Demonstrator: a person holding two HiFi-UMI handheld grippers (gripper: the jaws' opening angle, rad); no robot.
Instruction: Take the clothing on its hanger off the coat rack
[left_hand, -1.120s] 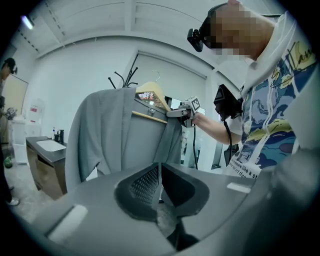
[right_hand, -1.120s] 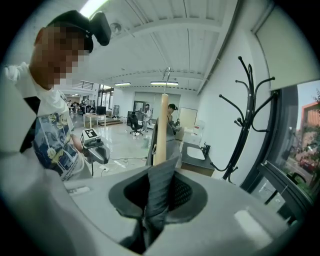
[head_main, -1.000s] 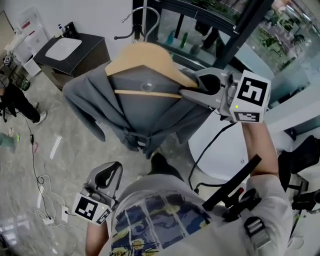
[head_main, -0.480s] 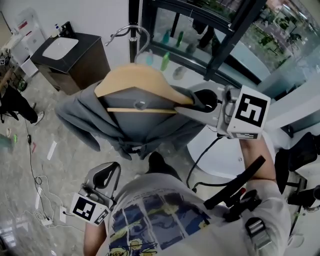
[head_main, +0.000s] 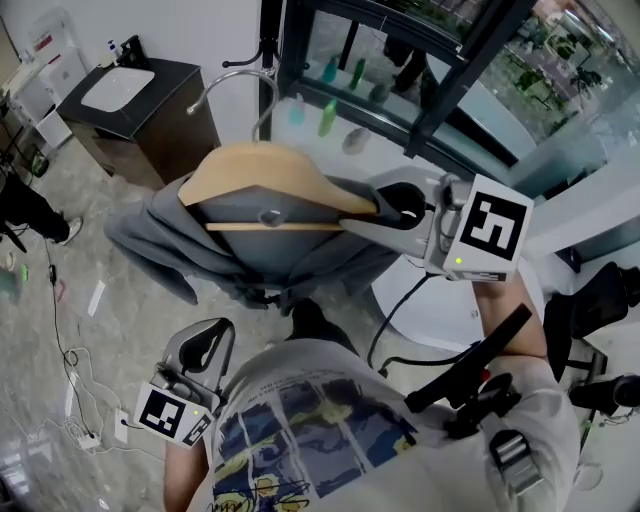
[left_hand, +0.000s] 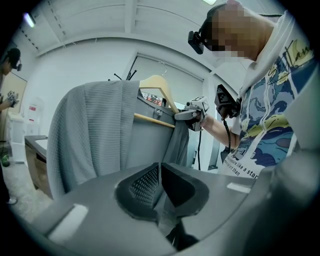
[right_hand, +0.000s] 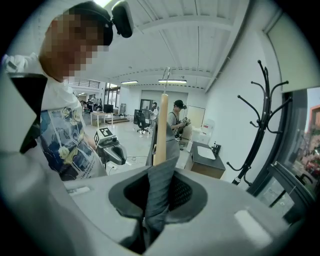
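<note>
A wooden hanger (head_main: 268, 177) with a grey garment (head_main: 250, 250) draped over it hangs in the air in front of me, its metal hook (head_main: 235, 85) free of the black coat rack (head_main: 268, 35). My right gripper (head_main: 388, 208) is shut on the hanger's right shoulder end through the grey cloth. In the right gripper view the cloth (right_hand: 159, 185) fills the jaws and the wooden hanger (right_hand: 161, 130) rises above them. My left gripper (head_main: 205, 345) hangs low at my left side, shut and holding nothing (left_hand: 160, 172). The garment (left_hand: 95, 135) shows ahead of it.
A dark cabinet with a white sink (head_main: 140, 100) stands at the back left beside the rack (right_hand: 260, 125). A black-framed glass partition (head_main: 440, 90) runs behind, with bottles (head_main: 328, 118) beyond it. A white round base (head_main: 440, 310) and floor cables (head_main: 70, 370) lie below. A person (right_hand: 176, 117) stands far off.
My right gripper has carried the hanger and garment left and toward me, away from the rack. The hook, earlier close to the rack's arms, now hangs apart from them. The left gripper stayed put.
</note>
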